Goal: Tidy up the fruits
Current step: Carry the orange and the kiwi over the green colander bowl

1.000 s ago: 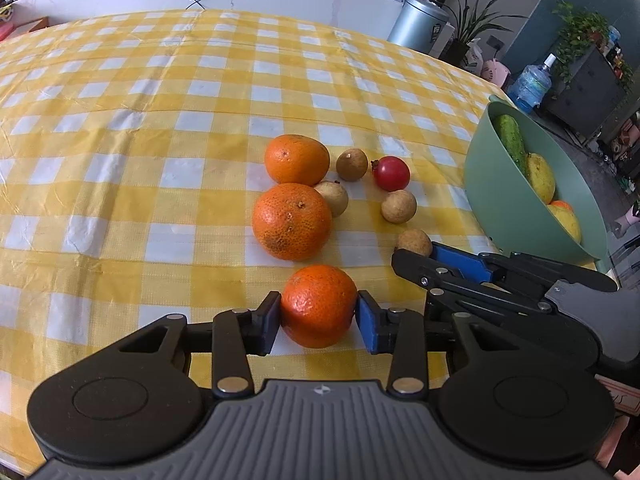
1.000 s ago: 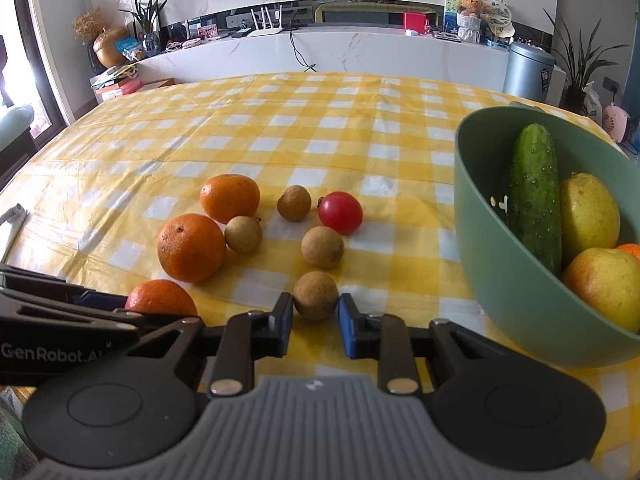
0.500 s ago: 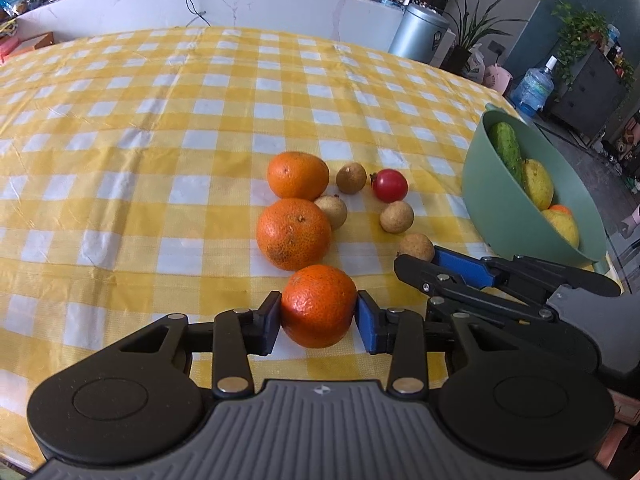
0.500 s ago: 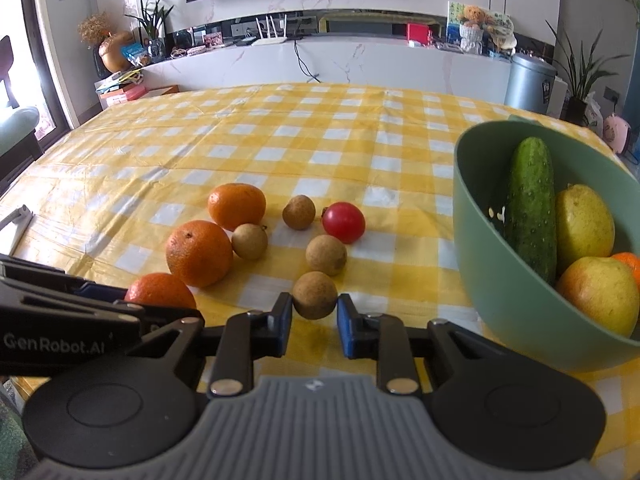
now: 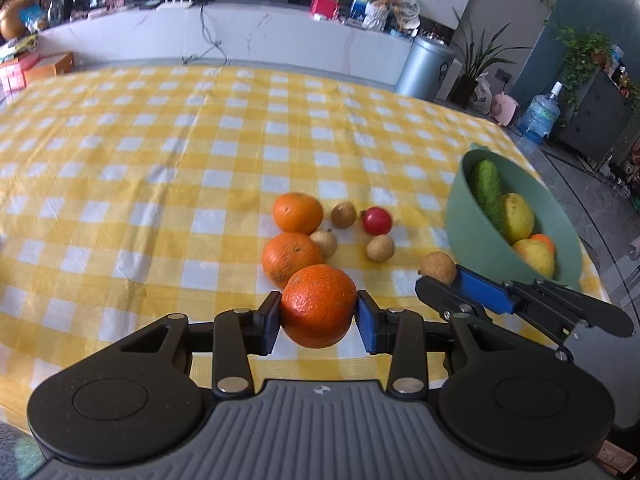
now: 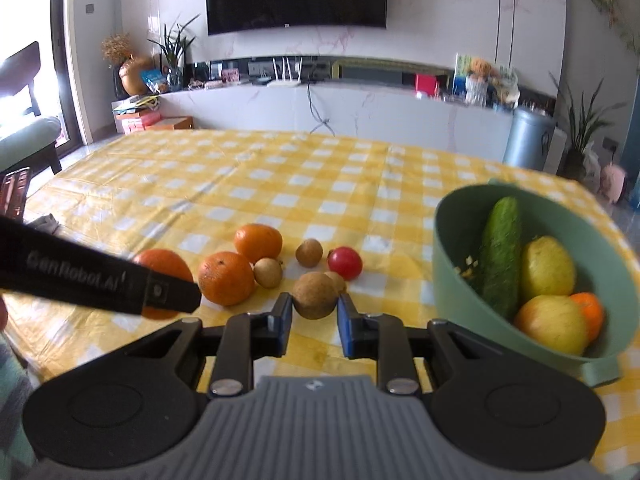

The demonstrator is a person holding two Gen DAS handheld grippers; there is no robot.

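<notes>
My left gripper [image 5: 317,318] is shut on an orange [image 5: 318,306] and holds it above the yellow checked tablecloth. My right gripper [image 6: 313,318] is shut on a small brown round fruit [image 6: 314,295], also lifted; it shows in the left wrist view [image 5: 438,268] too. On the cloth lie two more oranges [image 5: 298,213] [image 5: 292,258], three small brown fruits [image 5: 343,215] [image 5: 325,243] [image 5: 380,248] and a red fruit [image 5: 377,221]. A green bowl [image 6: 452,280] at the right holds a cucumber [image 6: 500,252], a yellow pear [image 6: 546,266], an apple and an orange.
The table's right edge runs just past the bowl [image 5: 472,240]. Beyond the far edge stand a white counter [image 6: 340,108], a grey bin [image 6: 528,138] and potted plants. The left gripper's body [image 6: 96,280] crosses the left of the right wrist view.
Both grippers have risen with their fruit off the cloth, and both views have tilted up to show more of the room.
</notes>
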